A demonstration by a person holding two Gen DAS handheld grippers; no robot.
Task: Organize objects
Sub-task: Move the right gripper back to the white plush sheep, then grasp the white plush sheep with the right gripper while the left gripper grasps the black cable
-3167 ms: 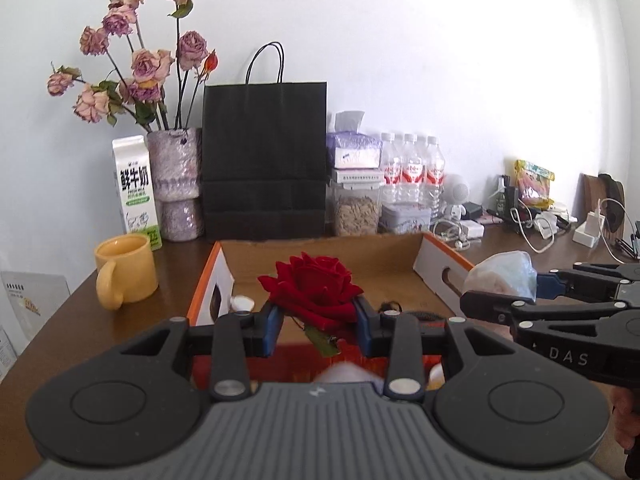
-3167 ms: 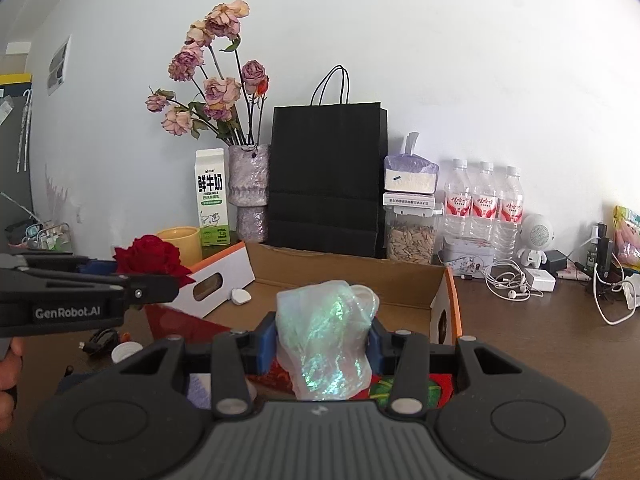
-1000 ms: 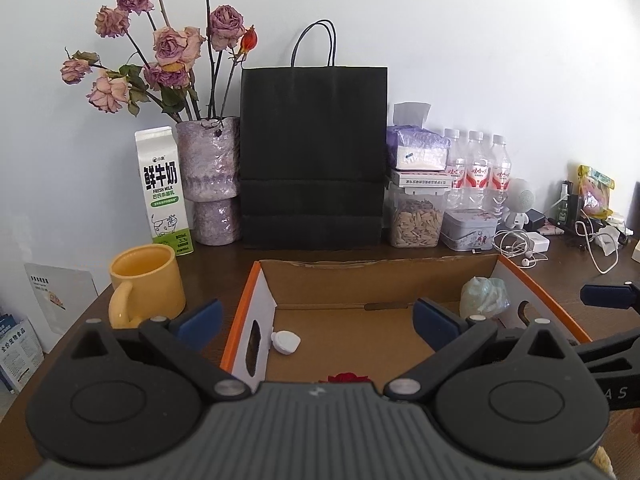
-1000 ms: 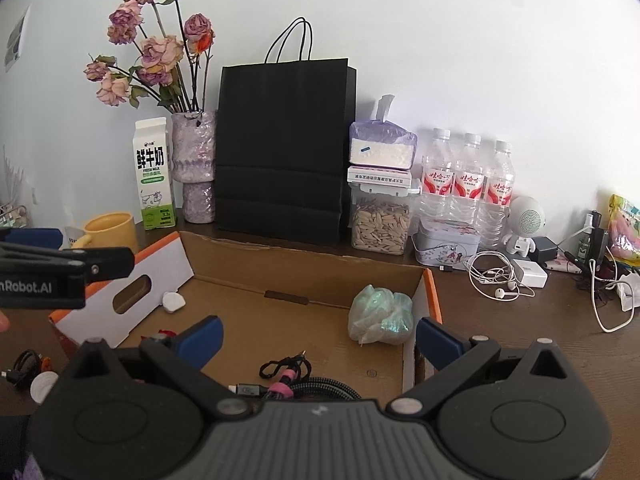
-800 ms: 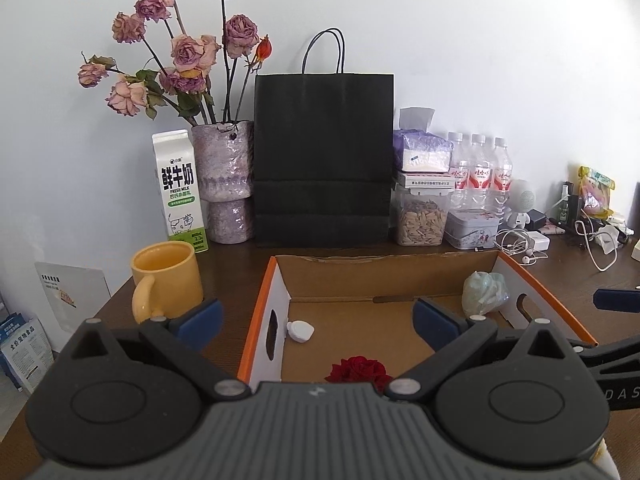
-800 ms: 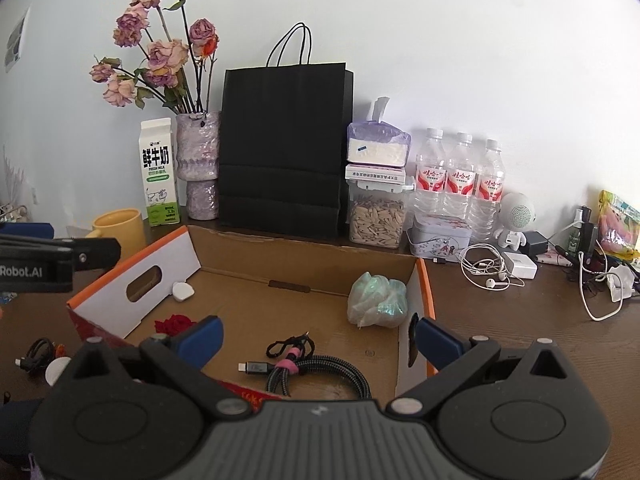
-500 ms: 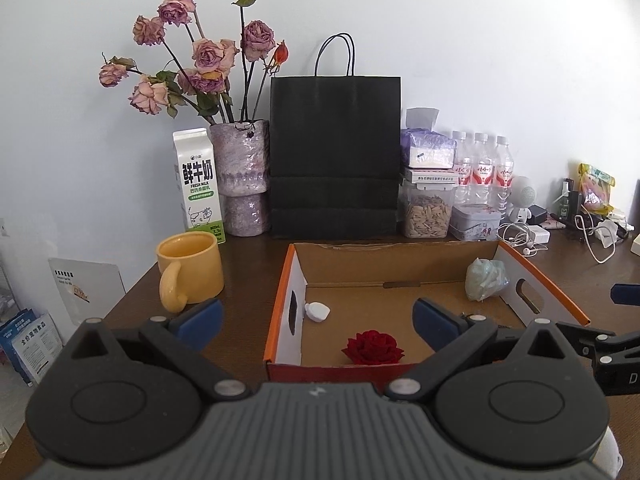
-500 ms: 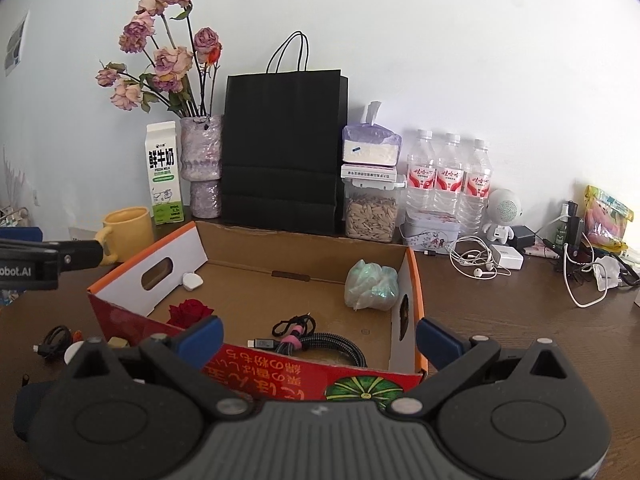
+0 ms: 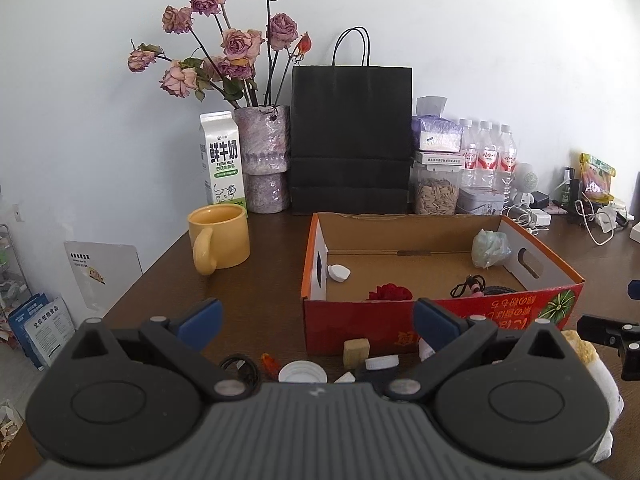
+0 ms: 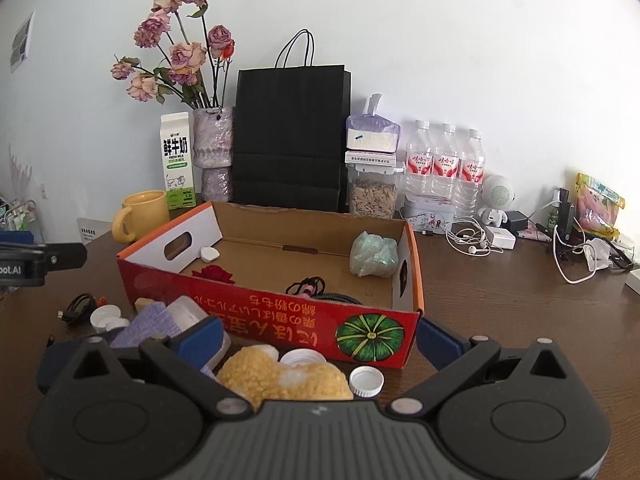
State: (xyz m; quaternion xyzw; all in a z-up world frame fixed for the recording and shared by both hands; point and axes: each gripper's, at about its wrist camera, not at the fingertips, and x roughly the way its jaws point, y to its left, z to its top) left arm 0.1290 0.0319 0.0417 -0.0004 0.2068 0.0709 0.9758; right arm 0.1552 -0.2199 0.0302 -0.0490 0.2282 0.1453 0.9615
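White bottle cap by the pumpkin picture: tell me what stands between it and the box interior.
The box's red front wall rises directly behind the white bottle cap; it must be lifted over. The open right claw has nothing between.

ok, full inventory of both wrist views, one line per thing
box: 1, red and orange cardboard, table centre
rose: 1, red, in box, near front wall
crumpled bag: 1, pale green, box's back right corner
cable: 1, black, in box
white piece: 1, in box, left side
caps: several, white, in front of box
mug: 1, yellow, left of box
milk carton: 1, white
vase: 1, mauve, dried roses
paper bag: 1, black, behind box
water bottles: 3, clear
left tongs: open
right tongs: open
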